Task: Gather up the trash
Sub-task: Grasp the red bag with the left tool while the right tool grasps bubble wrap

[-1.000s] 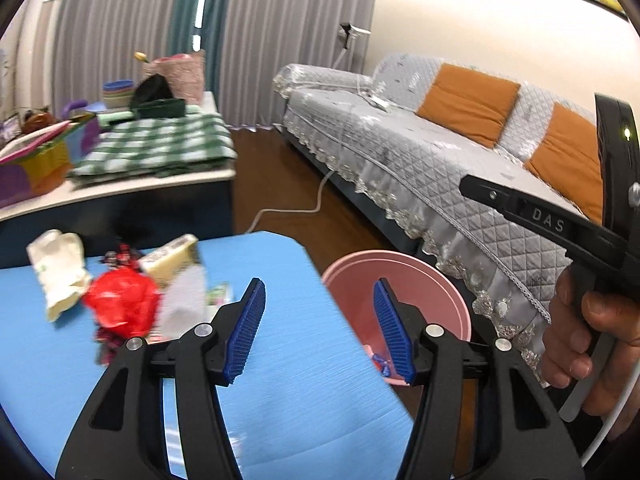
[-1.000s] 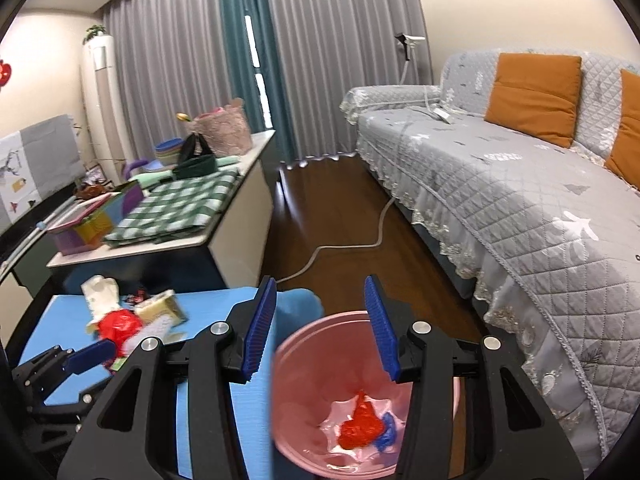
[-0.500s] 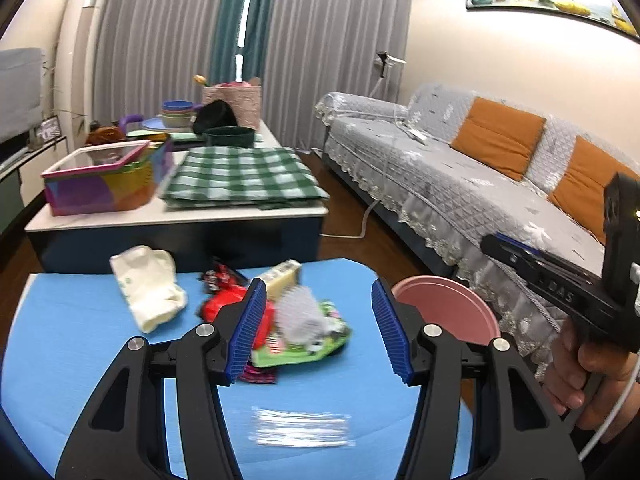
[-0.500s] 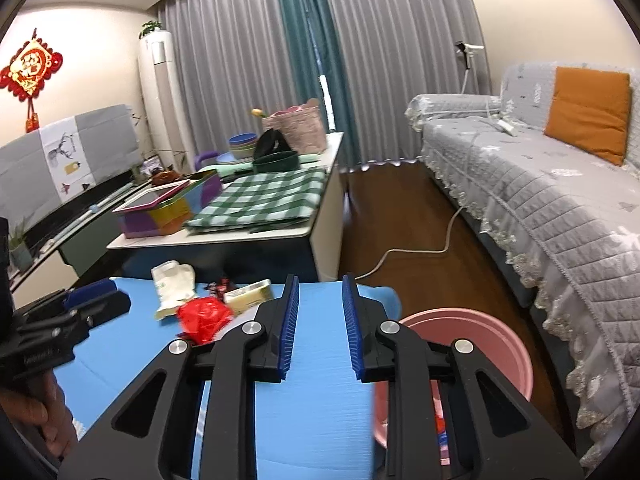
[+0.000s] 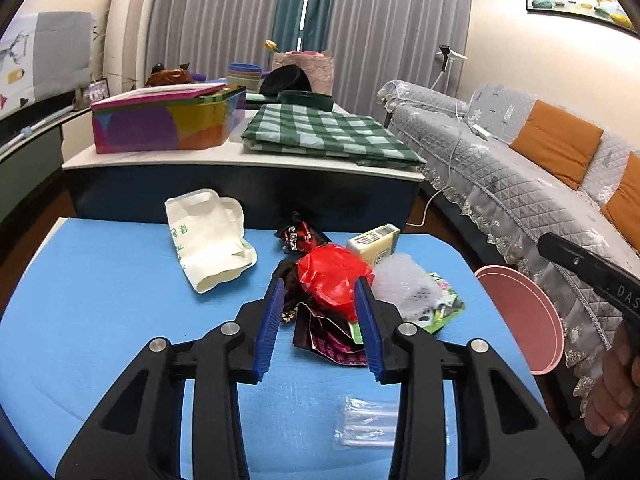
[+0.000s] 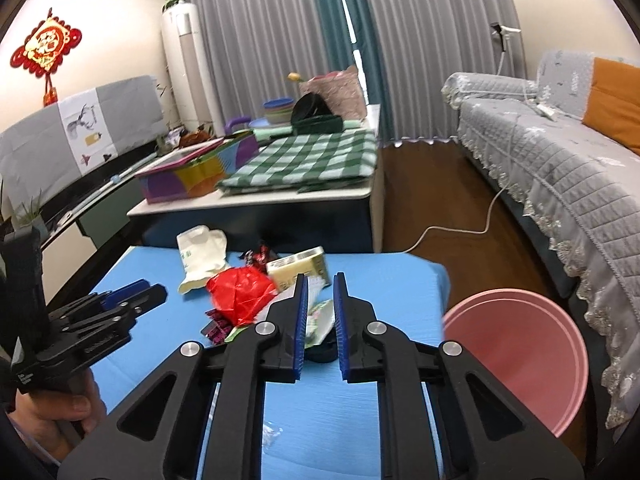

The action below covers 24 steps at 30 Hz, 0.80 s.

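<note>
Living room; low blue table beside a grey sofa. Left gripper, jaws just closing, brackets the red plastic wad without clamping it. Right gripper has narrowed to a slim empty gap above the pile. Pink bin stands at the table's edge. White wrapper, yellow box and clear sleeve remain; most collecting looks undone.

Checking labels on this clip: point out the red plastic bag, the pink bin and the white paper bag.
red plastic bag [image 5: 334,276], left wrist view, middle of its crumpled top
pink bin [image 6: 516,356], right wrist view, inner wall
white paper bag [image 5: 208,236], left wrist view, its flat middle
</note>
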{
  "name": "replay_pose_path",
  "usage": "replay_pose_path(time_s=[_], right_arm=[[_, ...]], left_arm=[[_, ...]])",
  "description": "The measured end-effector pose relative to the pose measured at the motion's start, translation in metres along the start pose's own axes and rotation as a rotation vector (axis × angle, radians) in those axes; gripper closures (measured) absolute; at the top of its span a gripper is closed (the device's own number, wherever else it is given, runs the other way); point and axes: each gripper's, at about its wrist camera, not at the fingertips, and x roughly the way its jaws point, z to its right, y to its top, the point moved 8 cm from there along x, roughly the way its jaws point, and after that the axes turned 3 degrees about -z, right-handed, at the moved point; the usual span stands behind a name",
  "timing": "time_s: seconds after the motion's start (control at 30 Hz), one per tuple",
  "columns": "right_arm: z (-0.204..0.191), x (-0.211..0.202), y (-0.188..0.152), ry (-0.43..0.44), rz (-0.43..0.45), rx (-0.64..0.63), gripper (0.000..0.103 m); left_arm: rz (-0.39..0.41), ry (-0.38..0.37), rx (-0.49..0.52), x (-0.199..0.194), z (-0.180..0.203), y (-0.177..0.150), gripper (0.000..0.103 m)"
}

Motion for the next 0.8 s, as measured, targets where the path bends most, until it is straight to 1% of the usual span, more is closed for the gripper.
replay_pose_path(time_s=[0.17,0.37,0.4,0.47,0.5,0.53,0.67,0.8], right_arm=[[-0.017,0.024,-0.002,0.023,-0.028,-0.026,0.090],[-0.026,0.054,-0.007,0.045,-0.081,-0.024,0.088],[-0.027,0.058,-0.008,0.046,-0.089,-0.025,0.086],[-0.026,0.070,-0.011,0.042,-0.114,-0.019,0.078],[-0.025,0.074,-0.011,0.039,-0.120,-0.016,0.071],[-0.024,0.079,-0.012,0.037,-0.130,-0.009,0.068],[-0.019,0.099,-0.022,0.035,-0.183,0.002,0.068],[-0.019,0.113,-0.031,0.036,-0.223,-0.006,0.068]], left_arm=[[-0.003,-0.008,-0.016,0.013,-0.003,0.002,0.067],[-0.018,-0.018,-0.042,0.031,-0.010,0.000,0.067],[-0.023,-0.023,-0.048,0.035,-0.011,0.000,0.067],[-0.029,-0.032,-0.054,0.039,-0.012,0.000,0.067],[-0.032,-0.041,-0.059,0.043,-0.012,0.000,0.067],[-0.034,-0.045,-0.060,0.045,-0.011,0.000,0.067],[-0.044,-0.054,-0.068,0.057,-0.011,0.000,0.067],[-0.053,-0.053,-0.099,0.068,-0.015,-0.001,0.067]])
